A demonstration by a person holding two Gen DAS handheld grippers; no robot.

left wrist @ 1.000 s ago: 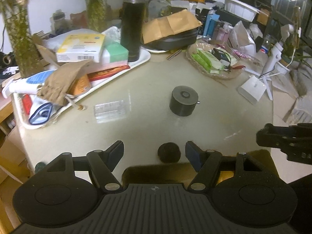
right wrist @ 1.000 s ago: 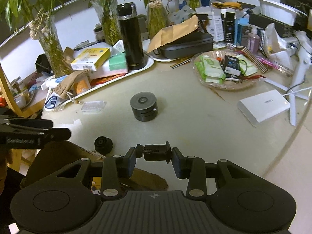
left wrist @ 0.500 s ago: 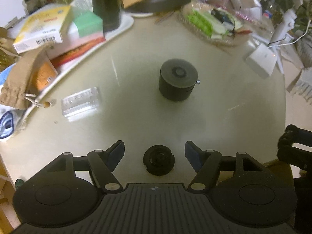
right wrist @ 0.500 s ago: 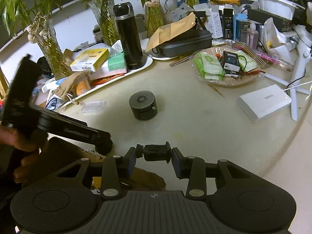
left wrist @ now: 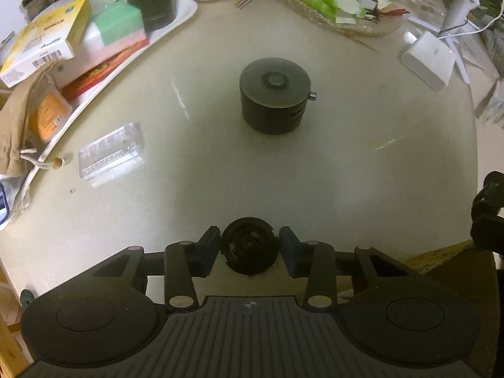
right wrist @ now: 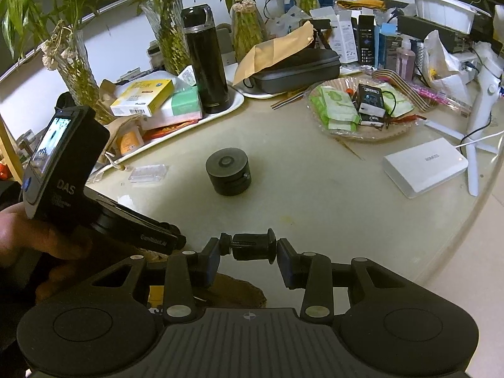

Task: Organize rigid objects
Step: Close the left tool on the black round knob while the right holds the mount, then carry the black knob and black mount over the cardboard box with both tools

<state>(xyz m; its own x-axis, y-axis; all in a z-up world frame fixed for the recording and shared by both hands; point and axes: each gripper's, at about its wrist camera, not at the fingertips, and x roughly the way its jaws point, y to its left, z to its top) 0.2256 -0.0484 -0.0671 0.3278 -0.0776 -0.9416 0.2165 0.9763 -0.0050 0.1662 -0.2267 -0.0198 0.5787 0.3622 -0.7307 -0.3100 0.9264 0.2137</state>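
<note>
A: Where is the left tool (left wrist: 249, 249) now?

B: It points down at the near edge of the table (left wrist: 220, 163). A small black knob (left wrist: 249, 245) sits on the table between its pads. The jaws have just been closing, but narrow gaps show on both sides, so they do not pinch it yet.

A: And the right tool (right wrist: 249, 252)?

B: It pinches a black screw adapter (right wrist: 252, 247) by its two ends, above the near table edge. A black cylinder (right wrist: 229, 174) stands in the middle of the table, well apart from both.
</note>
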